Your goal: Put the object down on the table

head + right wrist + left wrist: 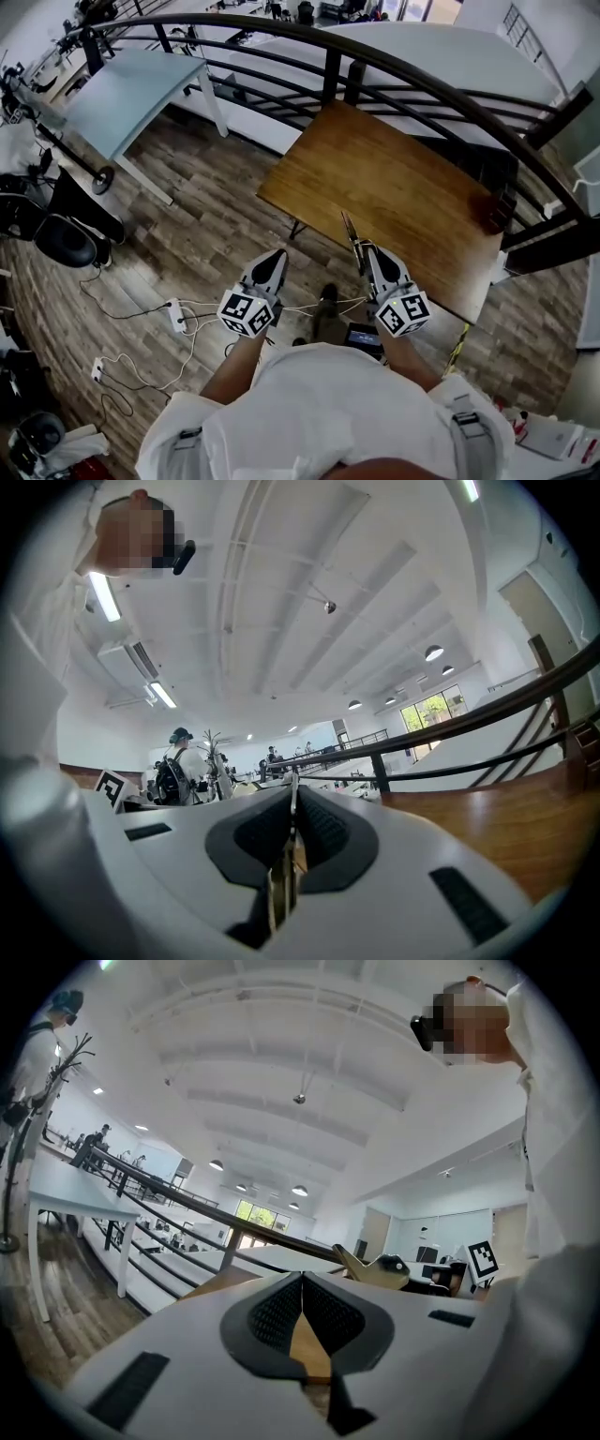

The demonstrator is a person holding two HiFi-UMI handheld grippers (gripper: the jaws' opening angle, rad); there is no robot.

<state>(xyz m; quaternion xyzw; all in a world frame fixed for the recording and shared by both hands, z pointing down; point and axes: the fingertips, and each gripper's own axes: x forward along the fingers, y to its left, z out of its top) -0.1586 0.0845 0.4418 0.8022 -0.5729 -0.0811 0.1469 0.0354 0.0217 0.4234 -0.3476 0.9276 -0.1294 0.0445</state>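
- The right gripper (364,251) is clamping a thin flat object (349,228). In the right gripper view the jaws of the right gripper (293,789) are pressing together on it, and the object (284,878) is showing edge-on as a narrow strip between the pads.
- The thin flat object is projecting forward past the fingertips, with its far end lying over the near edge of the wooden table (394,178) (whether it is touching the wood cannot be told).
- The left gripper (275,255) is hanging over the plank floor (187,216), just off the table's near-left edge. Its fingertips are meeting in the left gripper view (302,1283) with nothing between them; only wood colour is showing through the gap behind the tips.
- The two grippers are sitting side by side and apart, marker cubes facing the person.
- A dark curved railing (422,80) is running behind the table.
- White cables (141,314) are trailing across the floor on the left.
- A pale grey table (131,89) is standing well apart, at upper left.
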